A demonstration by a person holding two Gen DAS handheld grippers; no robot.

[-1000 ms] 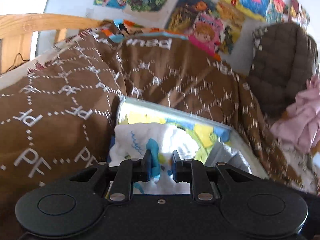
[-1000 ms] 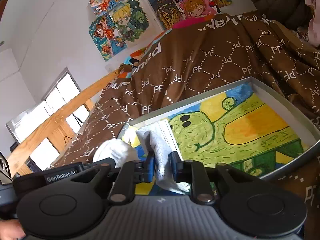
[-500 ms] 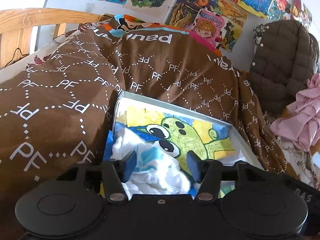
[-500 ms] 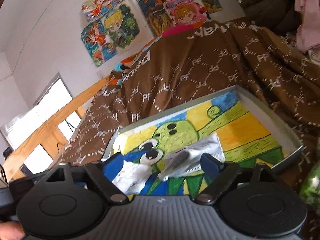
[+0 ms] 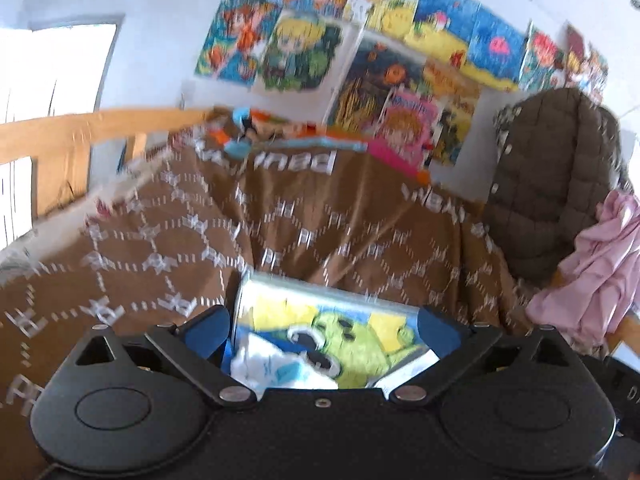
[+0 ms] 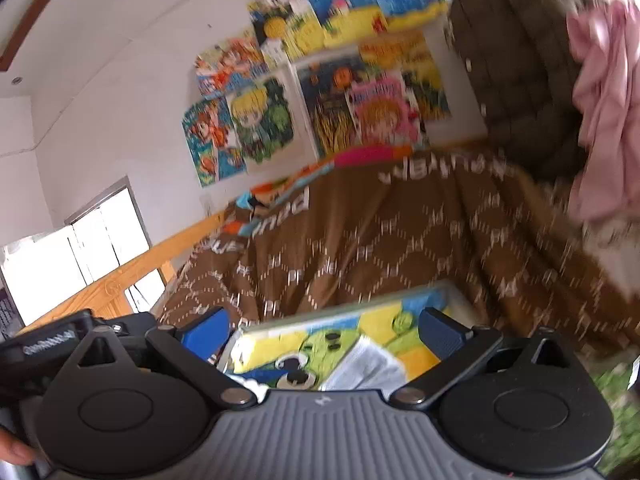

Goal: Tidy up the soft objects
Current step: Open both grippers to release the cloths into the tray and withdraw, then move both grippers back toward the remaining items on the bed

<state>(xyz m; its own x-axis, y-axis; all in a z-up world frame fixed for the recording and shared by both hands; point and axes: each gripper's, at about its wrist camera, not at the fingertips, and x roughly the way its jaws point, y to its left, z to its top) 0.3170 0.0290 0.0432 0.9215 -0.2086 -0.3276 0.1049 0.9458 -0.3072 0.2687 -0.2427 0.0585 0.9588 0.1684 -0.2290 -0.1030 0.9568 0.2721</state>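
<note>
A shallow tray (image 5: pixel 304 282) with a green cartoon picture on its floor lies on a brown patterned blanket (image 5: pixel 304 216). A white cloth with blue print (image 5: pixel 276 368) lies in its left part. A white face mask (image 6: pixel 370 366) lies in the tray further right. My left gripper (image 5: pixel 324 326) is open and empty, above and behind the white cloth. My right gripper (image 6: pixel 322 326) is open and empty, above and behind the mask. Both views are blurred by motion.
A wooden bed rail (image 6: pixel 120 276) runs along the left. A brown quilted jacket (image 5: pixel 556 176) and a pink garment (image 5: pixel 600 264) hang at the right. Colourful drawings (image 5: pixel 360 60) cover the wall behind the bed.
Both grippers opened and let go: the left released the white cloth, the right released the mask, both now lying in the tray. Both grippers have since pulled back and tilted upward.
</note>
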